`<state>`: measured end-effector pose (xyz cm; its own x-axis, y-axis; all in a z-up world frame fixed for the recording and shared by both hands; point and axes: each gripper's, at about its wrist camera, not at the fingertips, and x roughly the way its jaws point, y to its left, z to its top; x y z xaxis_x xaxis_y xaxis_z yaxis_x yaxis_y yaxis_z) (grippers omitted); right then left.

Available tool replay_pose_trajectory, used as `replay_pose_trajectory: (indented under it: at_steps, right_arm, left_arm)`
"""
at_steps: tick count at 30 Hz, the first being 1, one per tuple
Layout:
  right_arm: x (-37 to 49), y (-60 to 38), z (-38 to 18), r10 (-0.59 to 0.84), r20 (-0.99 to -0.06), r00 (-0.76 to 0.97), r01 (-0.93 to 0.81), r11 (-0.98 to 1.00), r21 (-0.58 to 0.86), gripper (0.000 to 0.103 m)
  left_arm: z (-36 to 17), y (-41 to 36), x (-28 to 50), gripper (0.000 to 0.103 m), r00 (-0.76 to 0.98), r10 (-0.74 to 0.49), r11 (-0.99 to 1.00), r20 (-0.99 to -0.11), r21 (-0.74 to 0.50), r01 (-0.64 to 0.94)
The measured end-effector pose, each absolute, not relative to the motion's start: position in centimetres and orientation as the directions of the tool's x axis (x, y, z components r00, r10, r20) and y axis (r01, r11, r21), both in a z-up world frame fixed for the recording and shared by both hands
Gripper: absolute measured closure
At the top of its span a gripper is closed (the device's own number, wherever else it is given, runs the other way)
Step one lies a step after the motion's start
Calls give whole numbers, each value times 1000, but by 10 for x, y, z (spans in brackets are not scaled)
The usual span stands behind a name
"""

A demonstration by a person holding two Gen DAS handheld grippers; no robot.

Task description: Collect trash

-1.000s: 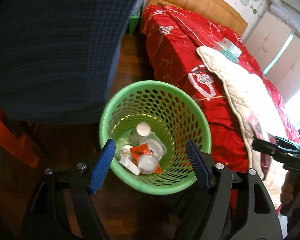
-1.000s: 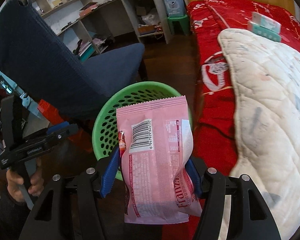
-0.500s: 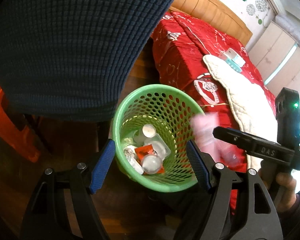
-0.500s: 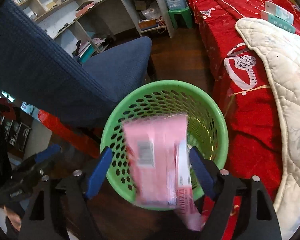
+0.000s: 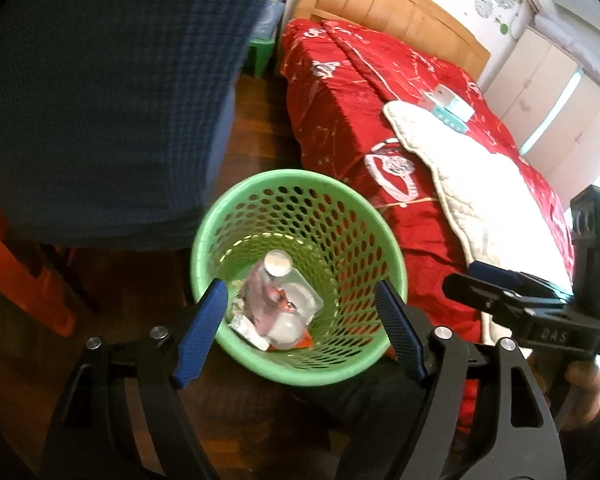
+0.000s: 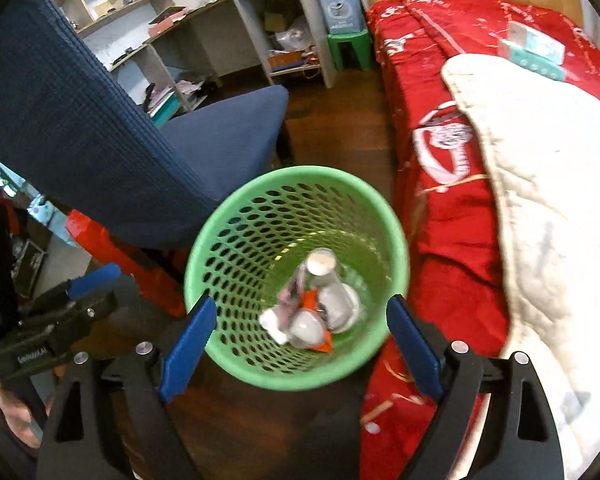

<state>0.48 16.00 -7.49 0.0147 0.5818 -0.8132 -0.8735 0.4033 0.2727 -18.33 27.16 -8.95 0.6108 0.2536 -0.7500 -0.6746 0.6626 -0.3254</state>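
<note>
Over the green bin (image 6: 296, 276), your right gripper (image 6: 300, 340) is hanging with jaws just spread and empty, the pink wrapper (image 6: 290, 294) it held a second ago lying among the trash inside, while your left gripper (image 5: 300, 320) is hovering open, freeing you for more.

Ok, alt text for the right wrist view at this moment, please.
The right claw stands open and empty above a green perforated plastic wastebasket on dark wood flooring, with crumpled wrappers and clear plastic containers at its bottom. A navy fabric chair is left of it, a red-covered bed right.
</note>
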Motion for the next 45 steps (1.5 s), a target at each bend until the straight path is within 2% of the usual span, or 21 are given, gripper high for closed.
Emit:
replay_pose_trajectory:
  at_steps: [10,20,27,45]
  right_arm:
    - [23,87,-57,554,-811,190,-815,550,185,15]
    - [56,-10,-34,494,-794,353,-651,739,171,12]
    - [70,-68,-18,421,-779,464,-546,829,122,10]
    - [68,-143,-13,309,-767,563,-403,912,72,8]
  left_arm:
    - [-63,235,-146,17,633,262,743,-729,-266,-614]
    - [-34,182,-85,16,699,185,839,-691,-260,-479]
    - [-12,142,-48,9,727,164,892,-667,-214,-398]
    - [1,73,-17,6,751,137,937,-645,-162,-311]
